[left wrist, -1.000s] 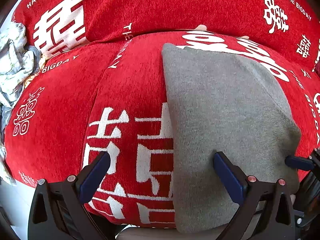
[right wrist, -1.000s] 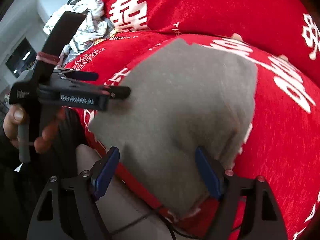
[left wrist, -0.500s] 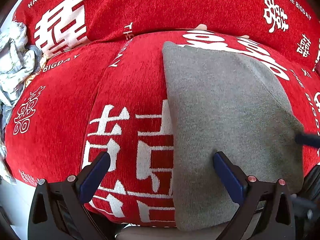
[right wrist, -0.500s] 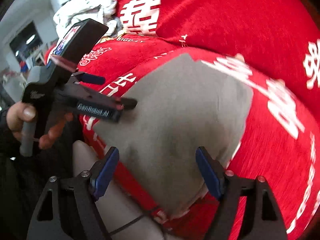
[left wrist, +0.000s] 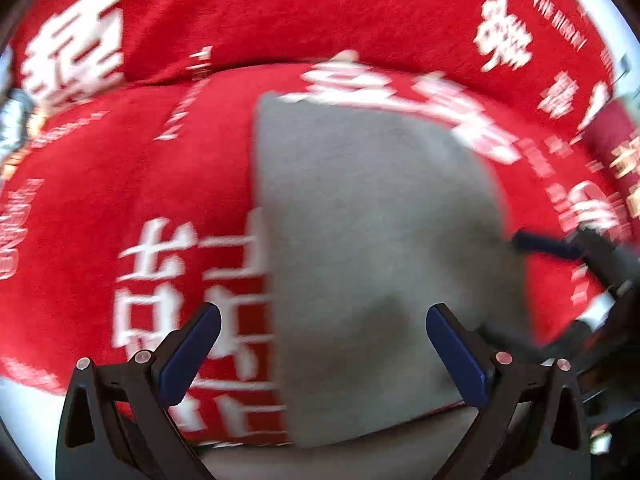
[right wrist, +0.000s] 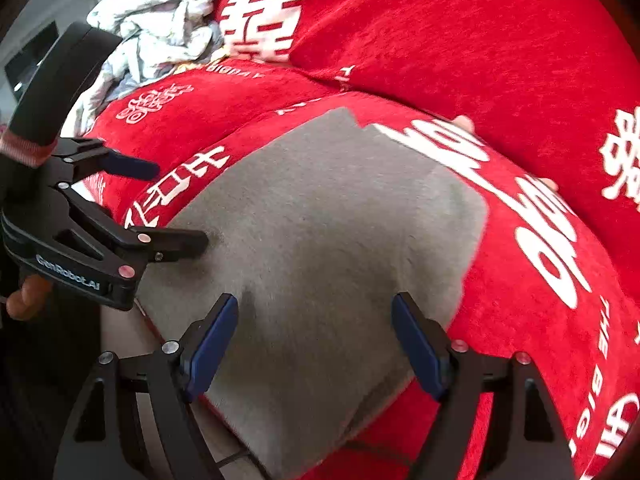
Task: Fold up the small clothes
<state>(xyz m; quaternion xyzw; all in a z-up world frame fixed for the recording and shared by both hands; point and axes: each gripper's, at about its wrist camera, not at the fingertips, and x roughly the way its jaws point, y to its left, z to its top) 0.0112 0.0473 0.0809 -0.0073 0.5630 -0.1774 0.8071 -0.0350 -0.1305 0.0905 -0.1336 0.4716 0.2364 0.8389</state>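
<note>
Left gripper shifted rightward, both spread wide over grey garment

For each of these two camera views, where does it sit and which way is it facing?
Left wrist: rides the left tool, facing forward and down at the grey cloth on the red cover; right tool at the right edge.
Right wrist: rides the right tool, facing the cloth; left tool and hand show.
Shared: the cloth, the cover.
</note>
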